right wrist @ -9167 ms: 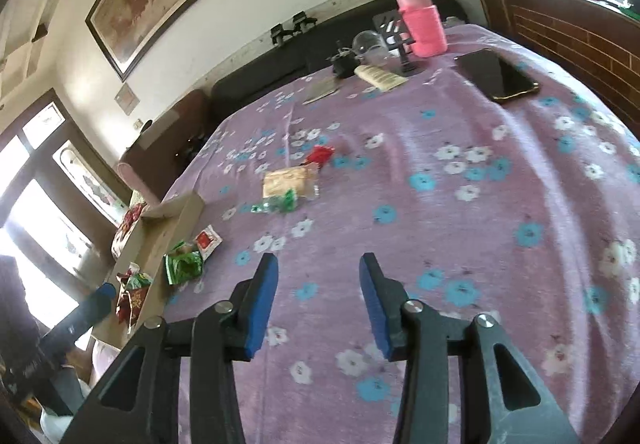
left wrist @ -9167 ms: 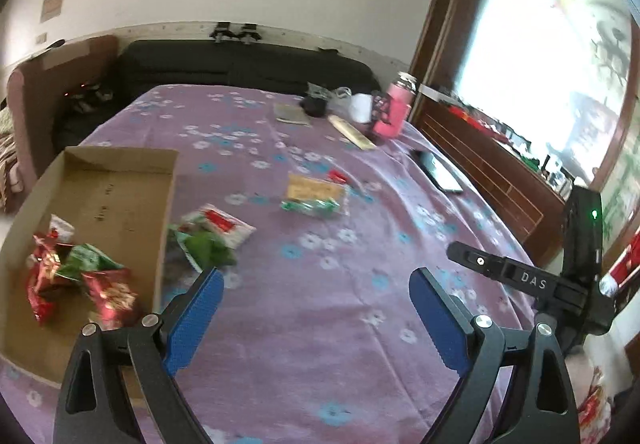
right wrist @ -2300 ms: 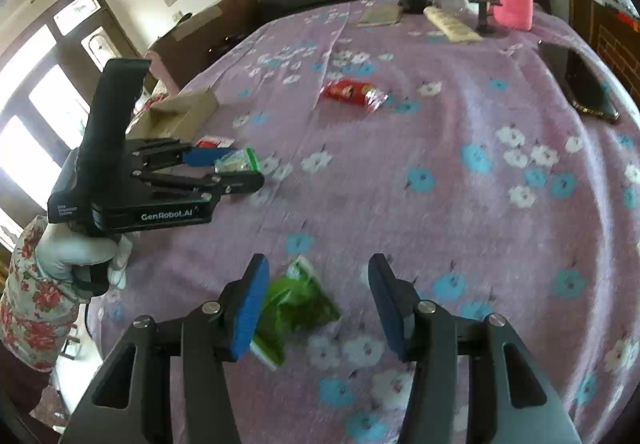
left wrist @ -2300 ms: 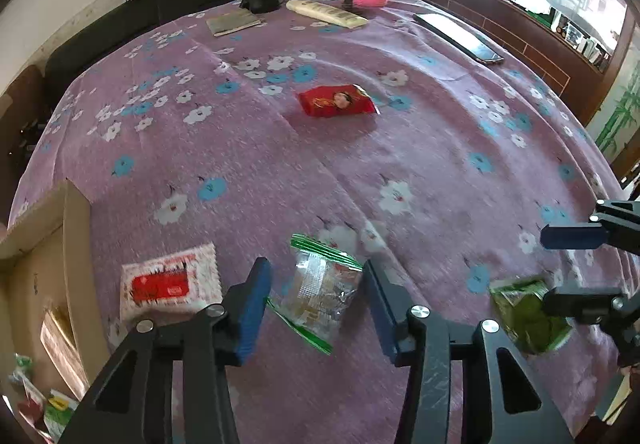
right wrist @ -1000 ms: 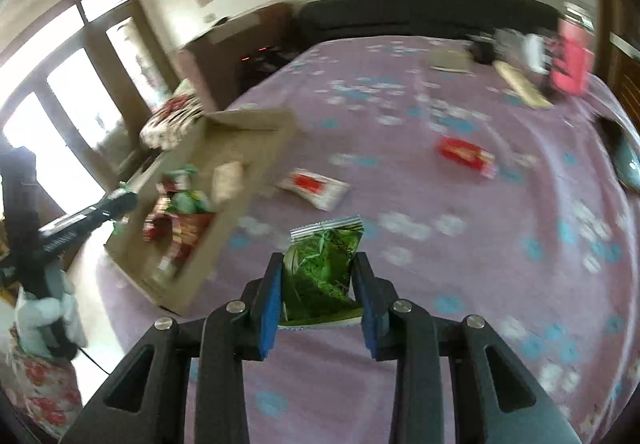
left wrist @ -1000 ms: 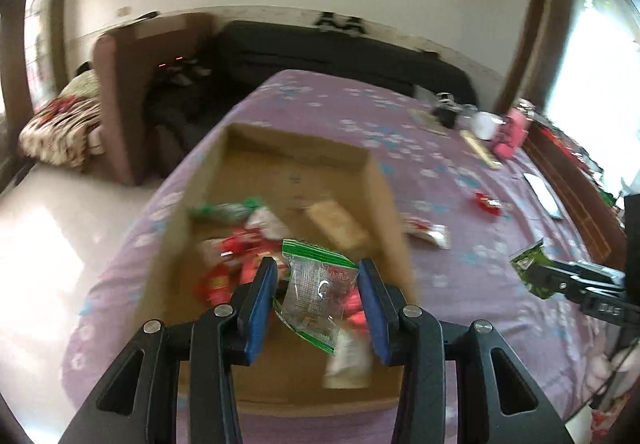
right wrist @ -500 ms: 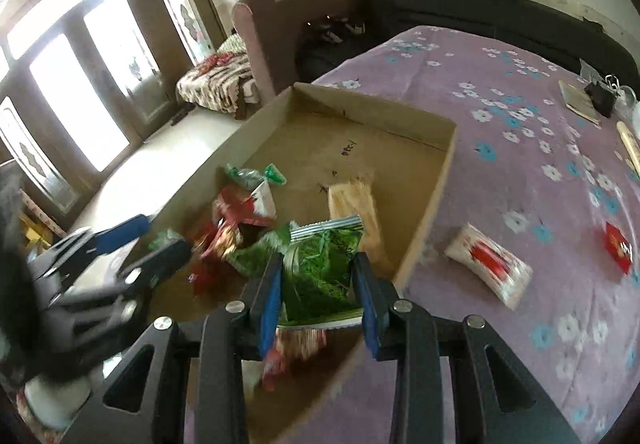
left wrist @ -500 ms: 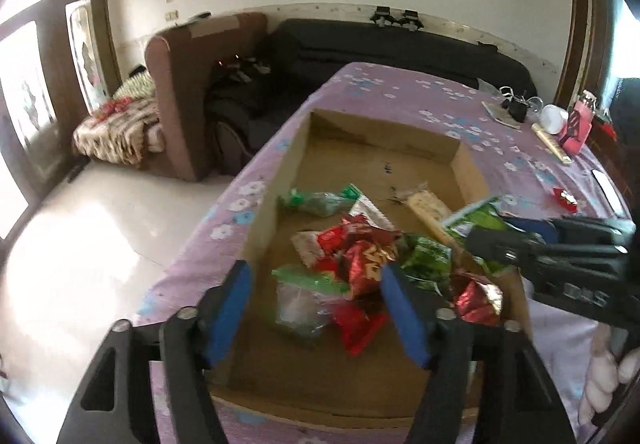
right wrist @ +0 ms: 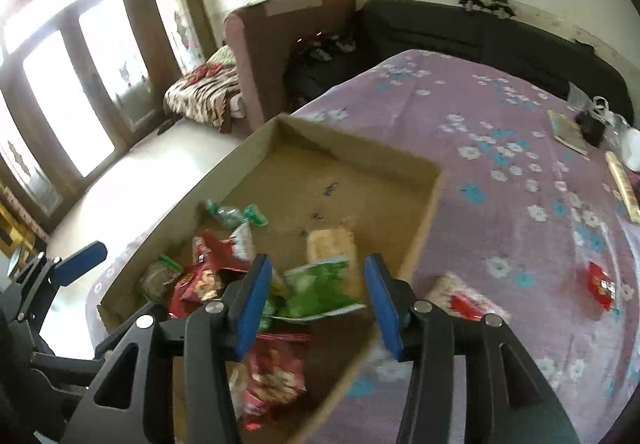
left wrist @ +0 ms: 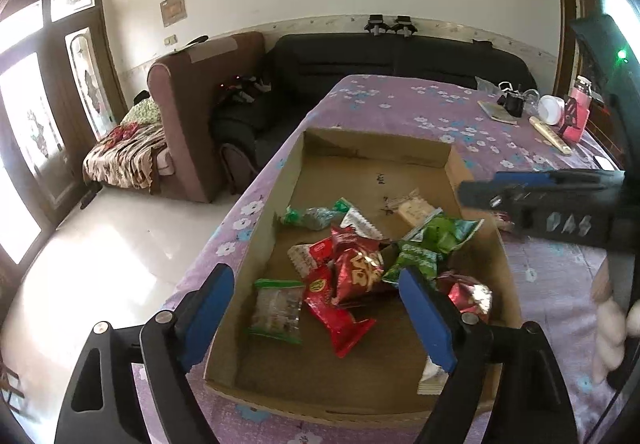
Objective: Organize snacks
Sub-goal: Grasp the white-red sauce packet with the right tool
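Note:
A shallow cardboard box (left wrist: 456, 167) on the purple flowered tablecloth holds several snack packets. My left gripper (left wrist: 316, 302) hovers over its near end, jaws wide and still opening, gripping nothing. Below it, a clear packet with green edges (left wrist: 276, 310) lies on the box floor beside red packets (left wrist: 352, 272). My right gripper (right wrist: 318, 298) hangs over the box's right side, its jaws opening. A green packet (right wrist: 320, 288) sits loose between them, touched by neither pad. In the left wrist view the same green packet (left wrist: 440, 234) rests on the pile under the right gripper (left wrist: 536, 199).
On the cloth to the right of the box lie a white-and-red packet (right wrist: 468, 300) and a small red packet (right wrist: 600, 284). A pink bottle (left wrist: 578, 111), a book and small items stand at the table's far end. The box sits at the table's left edge, with floor and an armchair beyond.
My left jaws spread wider and the clear packet dropped into the box. The right gripper moved over the box, and its jaws came apart off the green packet.

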The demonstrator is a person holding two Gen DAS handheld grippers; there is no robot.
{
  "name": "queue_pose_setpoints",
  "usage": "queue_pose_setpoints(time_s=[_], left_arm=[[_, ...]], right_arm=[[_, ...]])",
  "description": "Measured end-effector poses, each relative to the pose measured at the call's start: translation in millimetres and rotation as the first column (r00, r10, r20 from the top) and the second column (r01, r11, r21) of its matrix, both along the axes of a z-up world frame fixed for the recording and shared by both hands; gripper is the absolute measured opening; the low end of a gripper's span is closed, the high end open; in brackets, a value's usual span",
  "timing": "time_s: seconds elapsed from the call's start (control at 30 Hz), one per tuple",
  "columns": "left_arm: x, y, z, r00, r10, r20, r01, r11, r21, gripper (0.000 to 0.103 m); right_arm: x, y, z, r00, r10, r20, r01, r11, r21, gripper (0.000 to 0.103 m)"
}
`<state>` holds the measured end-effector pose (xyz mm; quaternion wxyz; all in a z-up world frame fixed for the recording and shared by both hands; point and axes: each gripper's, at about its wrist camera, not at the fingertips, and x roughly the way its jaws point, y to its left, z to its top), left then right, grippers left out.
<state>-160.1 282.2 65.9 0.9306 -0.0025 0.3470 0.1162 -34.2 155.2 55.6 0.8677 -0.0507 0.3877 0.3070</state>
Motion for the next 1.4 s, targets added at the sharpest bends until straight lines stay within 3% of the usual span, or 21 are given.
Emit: queue_pose_setpoints(time_s=[0.2,0.33,0.43,0.57,0.63,0.7,0.73,0.77,1.0,1.4], left_arm=[[-12,15,15,0.997,0.023,0.067,-0.015,0.994,-0.110,0.088],[-11,10,20,0.995,0.001,0.104,0.015,0.987,-0.159,0.088],[-3,-10,21,0.994,-0.055,0.091,0.066,0.990,-0.128,0.088],[8,-43,23,0.993,-0.106,0.057,0.107,0.994,-0.015,0.088],[12,-57,26,0.993,-0.110,0.048,0.108,0.993,0.039,0.088],[17,-69,28,0.993,-0.110,0.037,0.108,0.992,0.071,0.088],[20,-77,30,0.993,-0.116,0.034,0.112,0.990,0.084,0.088],[21,-83,31,0.992,-0.121,0.033,0.118,0.989,0.089,0.088],[32,-118,34,0.980,-0.198,0.016,0.196,0.978,0.077,0.089],[46,-154,25,0.965,-0.259,-0.037,0.261,0.963,0.064,0.089]], right_arm=[[27,-86,-7,0.986,-0.164,0.010,0.165,0.986,-0.030,0.055],[41,-104,-32,0.985,-0.161,-0.058,0.159,0.986,-0.048,0.055],[43,-85,-45,0.996,-0.073,-0.044,0.069,0.993,-0.092,0.059],[49,-54,-59,0.999,0.035,-0.003,-0.035,0.982,-0.184,0.069],[57,-49,-70,0.997,0.051,-0.051,-0.060,0.982,-0.177,0.069],[57,-52,-72,0.999,0.018,-0.046,-0.026,0.983,-0.180,0.056],[57,-56,-71,0.999,-0.009,-0.039,0.002,0.982,-0.187,0.039],[56,-61,-70,0.998,-0.030,-0.053,0.021,0.984,-0.177,0.031],[49,-107,-68,0.984,-0.157,-0.083,0.146,0.981,-0.127,0.028],[37,-152,-69,0.974,-0.204,-0.102,0.197,0.977,-0.078,0.028]])
